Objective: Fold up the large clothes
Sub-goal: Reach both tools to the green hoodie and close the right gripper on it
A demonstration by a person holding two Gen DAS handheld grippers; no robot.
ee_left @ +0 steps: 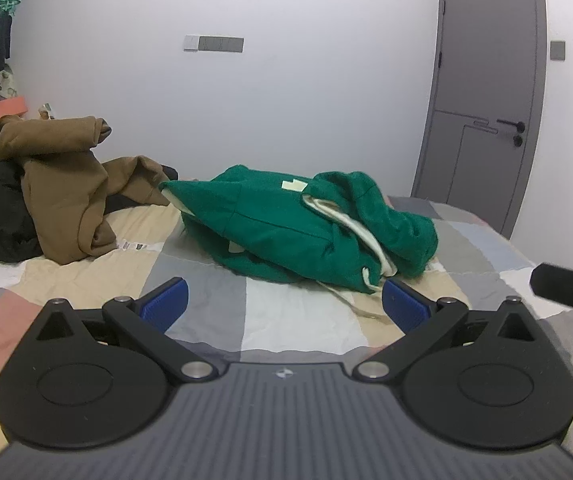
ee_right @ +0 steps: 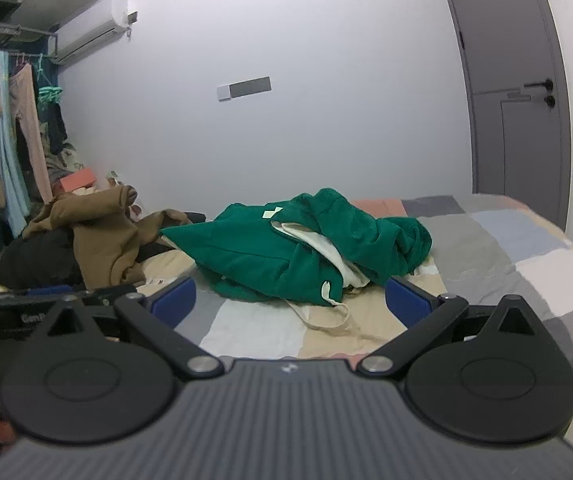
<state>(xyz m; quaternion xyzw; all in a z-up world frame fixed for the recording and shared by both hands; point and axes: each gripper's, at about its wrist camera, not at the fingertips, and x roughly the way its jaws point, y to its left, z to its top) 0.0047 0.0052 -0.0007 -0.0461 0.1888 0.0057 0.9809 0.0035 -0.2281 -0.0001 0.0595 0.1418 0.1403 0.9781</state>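
Left hand-held gripper (ee_left: 284,300) and right hand-held gripper (ee_right: 290,302) both gape empty, low over the bed (ee_left: 294,320); green hoodie (ee_left: 286,232) lies bunched just ahead. You should pinch hem or shoulders, avoid the drawstring (ee_left: 350,304), spread flat first

Only partly readable: white letters "Cen…", cut off, on the left gripper (ee_right: 26,312) body in the right wrist view. Small emblem on each gripper housing, illegible.

Left gripper (ee_left: 284,300) level, fingers (ee_left: 166,302) spread wide; right gripper (ee_right: 290,302) likewise, empty.
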